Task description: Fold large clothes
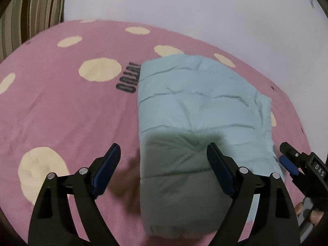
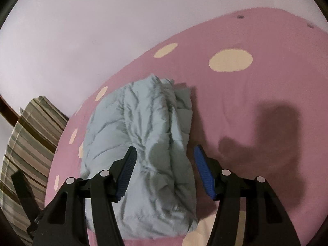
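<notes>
A light blue quilted jacket (image 1: pixel 196 110) lies folded into a thick oblong bundle on the pink bedspread (image 1: pixel 61 106). In the left wrist view my left gripper (image 1: pixel 164 153) hangs open above the bundle's near left corner, casting a shadow on the cloth, with nothing between its pads. My right gripper (image 1: pixel 287 157) shows at the right edge beside the jacket. In the right wrist view the jacket (image 2: pixel 143 127) looks rumpled, its layered edges facing right. There my right gripper (image 2: pixel 165 155) is open over the near end, one finger over the cloth and the other by its right edge.
The pink bedspread (image 2: pixel 256 102) carries large cream dots (image 1: pixel 99 69) and black printed letters (image 1: pixel 128 80). A striped cushion (image 1: pixel 30 12) stands at the bed's far left corner. A pale wall (image 1: pixel 205 10) runs behind the bed. A person's fingers (image 1: pixel 313 213) hold the right gripper's handle.
</notes>
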`<state>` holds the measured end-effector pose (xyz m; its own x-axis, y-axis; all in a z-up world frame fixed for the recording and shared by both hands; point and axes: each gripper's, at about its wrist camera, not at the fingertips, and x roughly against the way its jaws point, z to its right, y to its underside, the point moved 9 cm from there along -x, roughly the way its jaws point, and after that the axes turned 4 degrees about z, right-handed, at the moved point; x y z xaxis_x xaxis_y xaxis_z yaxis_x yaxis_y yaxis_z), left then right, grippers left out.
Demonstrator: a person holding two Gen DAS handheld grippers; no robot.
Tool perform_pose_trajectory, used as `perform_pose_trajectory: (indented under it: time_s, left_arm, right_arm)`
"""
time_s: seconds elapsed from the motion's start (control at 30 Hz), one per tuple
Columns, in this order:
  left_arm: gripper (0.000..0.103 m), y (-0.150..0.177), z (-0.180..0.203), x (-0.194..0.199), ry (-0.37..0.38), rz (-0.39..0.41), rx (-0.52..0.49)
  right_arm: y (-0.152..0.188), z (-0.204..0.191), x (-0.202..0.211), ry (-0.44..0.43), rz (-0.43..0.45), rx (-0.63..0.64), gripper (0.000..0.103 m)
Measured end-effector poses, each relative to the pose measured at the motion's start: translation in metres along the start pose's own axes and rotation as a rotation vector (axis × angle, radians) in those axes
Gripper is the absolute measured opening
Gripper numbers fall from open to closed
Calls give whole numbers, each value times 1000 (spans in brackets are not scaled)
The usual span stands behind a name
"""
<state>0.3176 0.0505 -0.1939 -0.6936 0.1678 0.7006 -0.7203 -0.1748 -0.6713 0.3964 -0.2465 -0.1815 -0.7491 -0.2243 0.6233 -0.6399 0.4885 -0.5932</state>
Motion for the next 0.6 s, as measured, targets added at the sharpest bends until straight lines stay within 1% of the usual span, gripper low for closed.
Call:
perform_pose_trajectory:
  time_s: [0.03,0.07,0.1,0.13,0.2,0.4,0.6]
  left_arm:
    - [86,0,1,6,0,9,-4]
    - [89,1,3,11,-1,16,-7]
    - [91,2,3,20,-7,32,-13]
    - [92,2,4,24,-11,43,-16]
    - [92,5,4,43,-31,84,-28]
    - [94,15,-1,81,-67,125,-30]
    - [96,16,-6,123,-140,199,-58]
  right_arm:
    - [1,-3,5,0,4,10,58]
    - [3,-7,11,4,10,28,60]
    - [5,-9,17,9,15,45,65]
    - [9,-12,24,16,24,69,66]
    - [14,-15,35,28,37,101,66]
    - [34,-25,67,68,54,170,73]
    - [36,-43,101,105,113,249,77]
